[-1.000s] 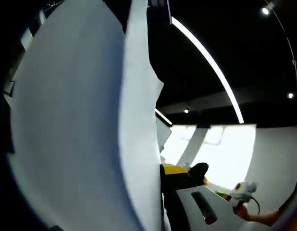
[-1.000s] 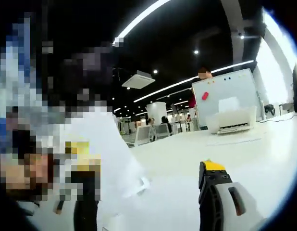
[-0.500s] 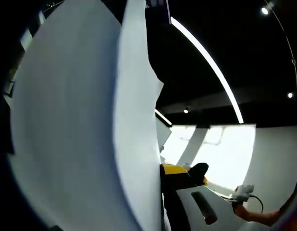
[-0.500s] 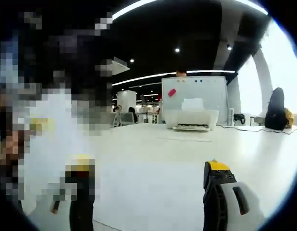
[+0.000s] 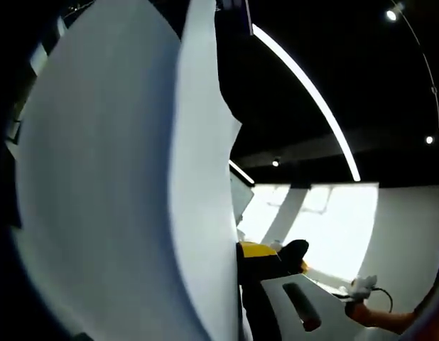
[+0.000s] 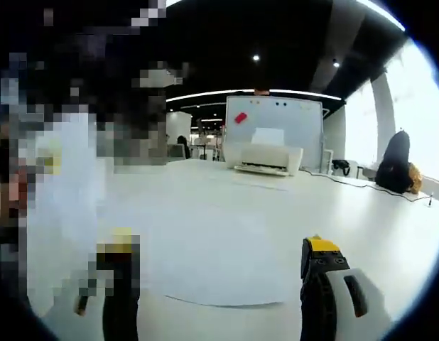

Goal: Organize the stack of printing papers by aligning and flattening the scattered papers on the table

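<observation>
The left gripper [image 5: 237, 298] is clamping the papers [image 5: 120, 199]. The right gripper [image 6: 219, 284], jaws apart, is swinging down toward a sheet [image 6: 205, 259] before the printer [image 6: 266, 158], ready to flatten it.

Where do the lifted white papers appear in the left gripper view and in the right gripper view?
Left gripper view: the lifted papers stand upright across the left half, beside the yellow-tipped jaw.
Right gripper view: they are at the left edge, partly blurred.
Shared landmark: the right gripper, at the bottom of its own view, lower right in the left gripper view.
</observation>
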Tool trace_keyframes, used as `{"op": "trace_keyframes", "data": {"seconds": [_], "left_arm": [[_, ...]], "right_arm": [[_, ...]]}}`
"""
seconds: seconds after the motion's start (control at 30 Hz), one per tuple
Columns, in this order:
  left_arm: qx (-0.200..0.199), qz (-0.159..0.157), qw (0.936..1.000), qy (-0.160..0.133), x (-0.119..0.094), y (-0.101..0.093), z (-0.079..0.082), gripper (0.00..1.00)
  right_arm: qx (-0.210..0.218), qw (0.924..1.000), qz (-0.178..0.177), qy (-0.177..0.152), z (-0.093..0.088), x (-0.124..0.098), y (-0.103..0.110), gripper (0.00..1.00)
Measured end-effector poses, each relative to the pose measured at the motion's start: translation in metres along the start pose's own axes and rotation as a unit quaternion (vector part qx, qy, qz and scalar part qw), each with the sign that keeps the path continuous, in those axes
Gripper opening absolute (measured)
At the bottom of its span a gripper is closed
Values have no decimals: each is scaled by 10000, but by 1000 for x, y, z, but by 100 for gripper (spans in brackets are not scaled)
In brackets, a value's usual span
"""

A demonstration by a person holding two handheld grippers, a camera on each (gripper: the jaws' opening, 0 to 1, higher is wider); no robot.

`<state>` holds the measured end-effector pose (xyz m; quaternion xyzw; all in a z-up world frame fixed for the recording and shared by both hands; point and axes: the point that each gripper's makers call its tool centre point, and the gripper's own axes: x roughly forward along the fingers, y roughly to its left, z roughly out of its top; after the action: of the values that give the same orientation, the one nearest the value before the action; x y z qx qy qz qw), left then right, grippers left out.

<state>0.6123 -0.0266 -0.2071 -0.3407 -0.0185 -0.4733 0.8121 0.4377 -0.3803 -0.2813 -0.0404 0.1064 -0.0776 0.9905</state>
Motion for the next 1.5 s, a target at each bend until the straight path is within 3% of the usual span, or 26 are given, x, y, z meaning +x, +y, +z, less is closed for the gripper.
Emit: {"op": "trace_keyframes", "data": {"seconds": [0.1, 0.3, 0.47, 0.63, 0.9, 1.0, 1.07, 1.5], "left_arm": [[-3, -1, 10000, 3, 0, 0, 0, 6], [-25, -12, 10000, -5, -1, -1, 0, 6], [-30, -13, 10000, -2, 0, -1, 0, 6], [-40, -18, 10000, -7, 0, -1, 0, 6], [-33, -11, 10000, 23, 0, -1, -1, 6], [-30, -13, 10000, 32, 0, -1, -2, 6], [-45, -15, 10000, 23, 0, -1, -1, 6], [-47, -61, 10000, -5, 0, -2, 0, 6]], "right_arm": [[-40, 10000, -7, 22, -1, -1, 2, 90], [348, 9993, 161, 18, -1, -1, 5, 89], [434, 9989, 186, 70, -3, 0, 7, 89], [445, 9988, 70, 200, -8, 0, 5, 89], [319, 9979, -14, 556, -22, -2, 5, 90], [213, 9952, -17, 951, -37, -1, 6, 90], [360, 9961, 32, 801, -38, 1, 7, 89], [472, 9953, 144, 836, -34, 3, 9, 89]]}}
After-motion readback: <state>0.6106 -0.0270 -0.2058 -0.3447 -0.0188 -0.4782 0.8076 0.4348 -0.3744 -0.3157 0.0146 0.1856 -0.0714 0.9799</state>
